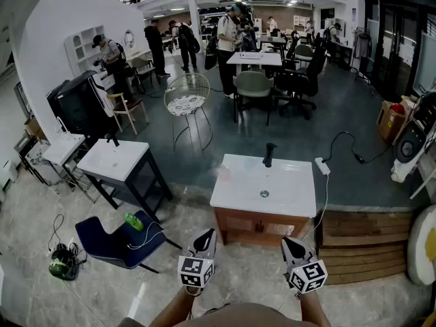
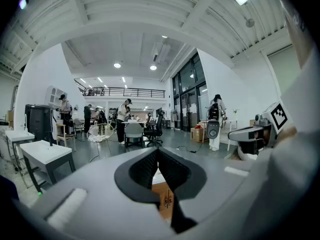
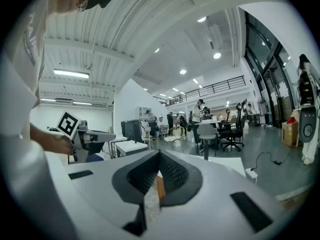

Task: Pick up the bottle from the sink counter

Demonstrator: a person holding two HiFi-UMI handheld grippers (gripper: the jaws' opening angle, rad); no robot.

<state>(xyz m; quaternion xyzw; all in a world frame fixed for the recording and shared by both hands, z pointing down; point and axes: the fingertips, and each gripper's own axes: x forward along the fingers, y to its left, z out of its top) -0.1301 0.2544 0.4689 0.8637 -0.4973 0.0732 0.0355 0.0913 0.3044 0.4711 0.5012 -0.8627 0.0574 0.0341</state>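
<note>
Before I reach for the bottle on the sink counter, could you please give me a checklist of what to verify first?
1. Target found: a small brownish object stands at the far left corner of the white sink counter, but it is too small to confirm as the bottle: cannot tell.
2. Opening of the left tongs: shut, with nothing between them: not ok.
3. Opening of the right tongs: shut and empty: not ok.
4. Obstacles near the target: the black faucet stands apart from it, at the middle of the counter's back: ok.
5. Reach: both tongs sit short of the counter's front edge: not ok.
</note>
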